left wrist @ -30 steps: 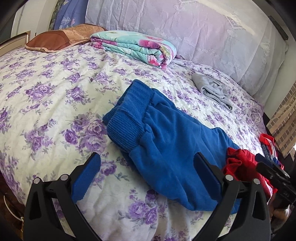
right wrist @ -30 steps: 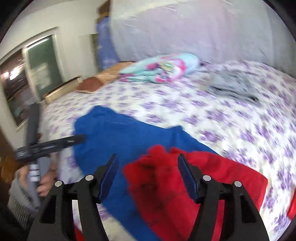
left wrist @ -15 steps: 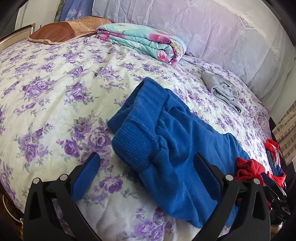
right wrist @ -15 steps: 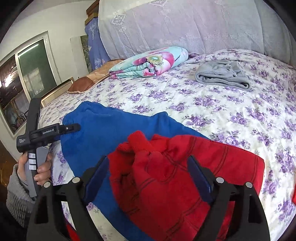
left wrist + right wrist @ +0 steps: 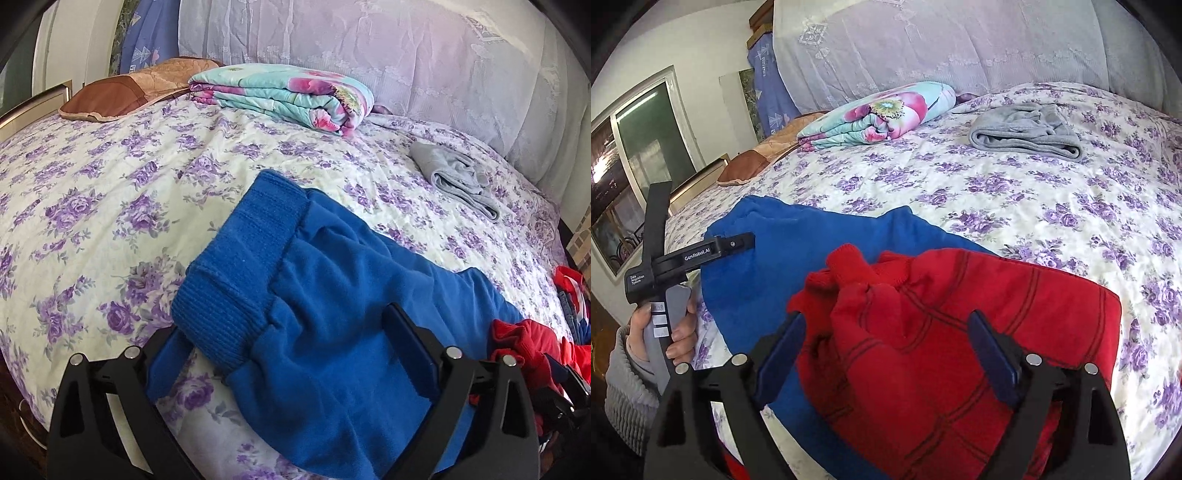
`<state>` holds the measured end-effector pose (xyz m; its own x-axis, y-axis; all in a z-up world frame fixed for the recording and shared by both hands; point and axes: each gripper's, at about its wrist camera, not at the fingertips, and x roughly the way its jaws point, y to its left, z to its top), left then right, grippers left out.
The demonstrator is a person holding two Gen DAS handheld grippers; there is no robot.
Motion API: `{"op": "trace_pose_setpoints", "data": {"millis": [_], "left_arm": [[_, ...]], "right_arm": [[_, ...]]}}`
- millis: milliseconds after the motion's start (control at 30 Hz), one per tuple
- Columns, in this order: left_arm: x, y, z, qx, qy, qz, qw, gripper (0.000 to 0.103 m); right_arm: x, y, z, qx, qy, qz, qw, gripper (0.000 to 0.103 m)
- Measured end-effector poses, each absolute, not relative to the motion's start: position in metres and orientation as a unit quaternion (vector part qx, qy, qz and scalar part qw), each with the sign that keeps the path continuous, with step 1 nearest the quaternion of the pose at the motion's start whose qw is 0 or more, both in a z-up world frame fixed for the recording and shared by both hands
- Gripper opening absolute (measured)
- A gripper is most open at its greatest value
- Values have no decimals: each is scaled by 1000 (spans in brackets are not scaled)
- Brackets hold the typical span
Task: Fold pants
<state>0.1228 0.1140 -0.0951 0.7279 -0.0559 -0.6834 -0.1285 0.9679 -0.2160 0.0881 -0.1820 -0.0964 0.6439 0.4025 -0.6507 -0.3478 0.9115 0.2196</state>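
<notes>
Blue fleece pants [image 5: 332, 314] lie crumpled on the floral bedspread [image 5: 110, 192], ribbed waistband toward the left. My left gripper [image 5: 288, 365] is open, its jaws wide on either side of the waistband end, low over the cloth. In the right wrist view the blue pants [image 5: 783, 258] lie under a red striped garment [image 5: 960, 332]. My right gripper [image 5: 886, 354] is open with its jaws straddling the red garment's near part. The left gripper [image 5: 701, 254] shows there, held in a hand at the left.
A folded floral blanket [image 5: 288, 96] and a brown pillow [image 5: 122, 92] lie at the bed's far side. A folded grey garment [image 5: 454, 177] lies at the right. More red clothes [image 5: 532, 343] pile at the bed's right edge. A window [image 5: 635, 158] is at the left.
Both grippers have moved closer and lower onto the clothes. The left jaws now straddle the blue waistband end; the right jaws straddle the red garment.
</notes>
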Motion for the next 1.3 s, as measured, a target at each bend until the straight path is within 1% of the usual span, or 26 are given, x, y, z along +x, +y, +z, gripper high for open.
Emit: {"op": "trace_pose_setpoints", "data": {"millis": [33, 67, 133, 200, 233, 267, 333, 367, 467, 567, 600, 667, 700, 767, 800, 867, 900, 967, 1000, 1033, 1067, 1100, 1133, 1167, 1233, 1300], "left_arm": [[122, 113, -94, -124, 367, 21, 922, 87], [122, 113, -93, -121, 365, 25, 923, 85], [122, 112, -92, -117, 365, 27, 923, 83], [121, 113, -91, -119, 363, 30, 924, 79], [119, 114, -90, -120, 362, 34, 924, 74], [118, 114, -89, -119, 360, 38, 924, 66], [116, 114, -85, -118, 359, 30, 926, 55], [116, 114, -83, -117, 356, 26, 927, 52], [113, 116, -78, -126, 353, 14, 927, 51], [114, 124, -79, -158, 360, -2, 920, 52], [116, 126, -81, -163, 364, -4, 917, 55], [117, 131, -85, -177, 368, -8, 913, 65], [119, 133, -89, -185, 373, -11, 909, 68], [123, 139, -97, -205, 383, -17, 900, 78], [125, 141, -101, -215, 384, -21, 898, 80], [128, 141, -103, -223, 377, -24, 899, 87], [130, 140, -103, -224, 373, -21, 900, 87], [133, 139, -103, -231, 366, -13, 901, 86], [135, 140, -103, -233, 364, -11, 902, 83], [135, 139, -103, -235, 362, -11, 902, 70], [135, 140, -103, -236, 362, -11, 902, 65], [134, 142, -103, -241, 359, -12, 902, 63], [132, 144, -103, -246, 356, -17, 901, 58], [132, 146, -103, -249, 356, -21, 901, 56], [132, 150, -102, -254, 358, -28, 898, 55], [133, 151, -102, -256, 362, -30, 896, 55]], "right_arm": [[88, -182, -97, 37, 368, 207, 906, 89], [89, -182, -97, 38, 368, 207, 906, 89], [89, -182, -97, 39, 368, 208, 906, 89], [88, -183, -97, 42, 367, 209, 906, 90], [88, -183, -98, 44, 367, 209, 905, 90], [87, -184, -98, 46, 368, 210, 905, 90], [87, -186, -99, 52, 368, 212, 904, 90], [87, -188, -99, 55, 367, 213, 904, 90], [86, -194, -97, 65, 363, 215, 904, 90], [84, -198, -96, 73, 359, 215, 905, 90], [84, -200, -96, 75, 358, 216, 905, 90], [83, -201, -96, 78, 358, 218, 905, 91], [82, -201, -96, 79, 356, 220, 905, 91], [82, -203, -95, 82, 352, 226, 905, 90], [81, -204, -95, 84, 350, 229, 905, 90], [81, -206, -93, 90, 346, 231, 905, 90], [82, -207, -91, 93, 344, 231, 905, 90], [83, -207, -84, 91, 335, 227, 910, 90], [85, -205, -80, 86, 330, 223, 913, 90], [87, -202, -76, 78, 326, 220, 916, 90], [89, -198, -72, 71, 324, 221, 917, 90], [91, -191, -70, 61, 326, 223, 917, 90], [95, -182, -70, 44, 332, 225, 915, 90], [99, -174, -72, 29, 336, 228, 913, 89], [107, -157, -83, 13, 360, 243, 901, 89], [114, -137, -105, 6, 409, 282, 868, 89]]}}
